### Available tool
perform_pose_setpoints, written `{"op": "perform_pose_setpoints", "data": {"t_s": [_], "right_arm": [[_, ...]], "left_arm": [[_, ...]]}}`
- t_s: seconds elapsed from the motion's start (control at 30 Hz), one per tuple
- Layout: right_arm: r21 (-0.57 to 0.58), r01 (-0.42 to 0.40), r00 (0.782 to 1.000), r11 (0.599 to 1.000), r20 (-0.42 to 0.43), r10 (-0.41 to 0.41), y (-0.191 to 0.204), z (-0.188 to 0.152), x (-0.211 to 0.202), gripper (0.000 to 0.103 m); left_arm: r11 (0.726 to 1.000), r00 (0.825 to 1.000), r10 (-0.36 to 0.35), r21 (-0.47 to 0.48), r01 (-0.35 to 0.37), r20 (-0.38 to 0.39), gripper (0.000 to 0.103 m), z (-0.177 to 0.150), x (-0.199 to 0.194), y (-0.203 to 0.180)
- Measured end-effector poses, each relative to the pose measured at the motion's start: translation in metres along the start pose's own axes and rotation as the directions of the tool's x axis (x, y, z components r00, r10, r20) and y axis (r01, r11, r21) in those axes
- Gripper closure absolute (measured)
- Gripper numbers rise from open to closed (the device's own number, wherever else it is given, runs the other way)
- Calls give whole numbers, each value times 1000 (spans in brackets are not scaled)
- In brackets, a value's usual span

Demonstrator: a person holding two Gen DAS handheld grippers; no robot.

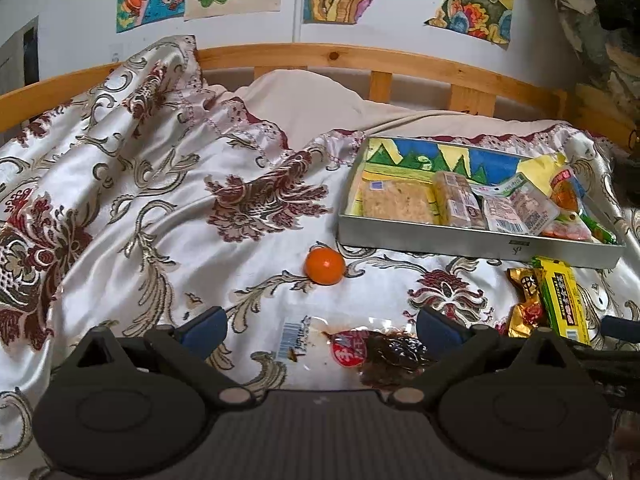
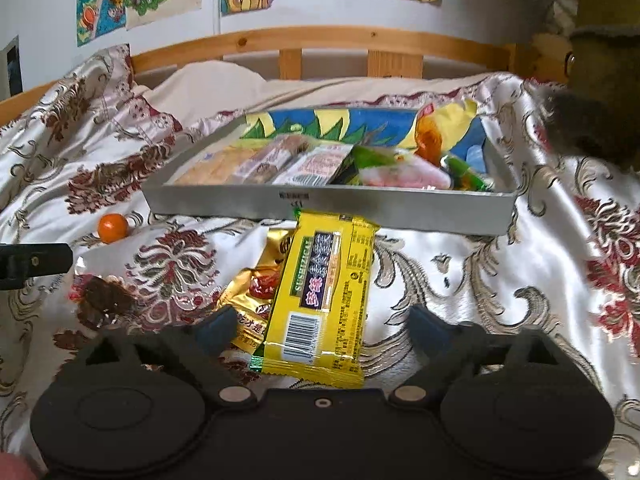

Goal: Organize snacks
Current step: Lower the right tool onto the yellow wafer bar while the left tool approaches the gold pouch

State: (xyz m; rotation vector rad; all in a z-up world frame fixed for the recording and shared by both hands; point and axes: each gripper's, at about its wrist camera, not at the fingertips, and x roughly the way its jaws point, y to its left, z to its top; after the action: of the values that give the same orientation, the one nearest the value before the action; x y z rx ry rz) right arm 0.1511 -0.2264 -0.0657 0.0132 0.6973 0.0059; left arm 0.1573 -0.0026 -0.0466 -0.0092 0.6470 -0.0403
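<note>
The left claw (image 1: 320, 326) is being held low over the bedspread (image 1: 140, 200), fingers spread wide and gripping nothing; a clear packet of dark snack (image 1: 360, 350) is lying between its fingertips. An orange (image 1: 325, 266) is resting just beyond, apart from the packet. The metal tray (image 1: 480, 242), holding several wrapped snacks, is sitting further right. The right claw (image 2: 320, 326) is being held level near the bedspread, equally wide open and empty, with the yellow packet (image 2: 320, 292) lying between its fingers, overlapping a gold packet (image 2: 252, 292) and reaching the tray's near wall.
</note>
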Motion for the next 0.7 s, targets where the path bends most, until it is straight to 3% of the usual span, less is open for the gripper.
{"op": "perform_pose_setpoints", "data": {"t_s": [0.07, 0.2, 0.43, 0.6, 0.7], "right_arm": [[5, 0, 1000, 1000, -7, 0, 0, -2, 3, 25], [30, -19, 1000, 999, 5, 19, -5, -4, -2, 49], [19, 14, 1000, 1000, 1, -14, -12, -7, -20, 52], [-34, 140, 990, 990, -4, -141, -29, -13, -41, 52], [-33, 161, 987, 986, -14, -162, -37, -22, -47, 52]], "left_arm": [[1000, 1000, -4, 7, 4, 1, 0, -1, 0, -2], [1000, 1000, -14, 12, 14, 3, 0, -2, 0, -4], [997, 997, -70, 34, 69, 18, 0, -2, -8, -10], [982, 986, -169, 83, 169, -6, 0, 0, -7, -30], [962, 972, -233, 135, 236, -39, 0, 4, -2, -49]]}}
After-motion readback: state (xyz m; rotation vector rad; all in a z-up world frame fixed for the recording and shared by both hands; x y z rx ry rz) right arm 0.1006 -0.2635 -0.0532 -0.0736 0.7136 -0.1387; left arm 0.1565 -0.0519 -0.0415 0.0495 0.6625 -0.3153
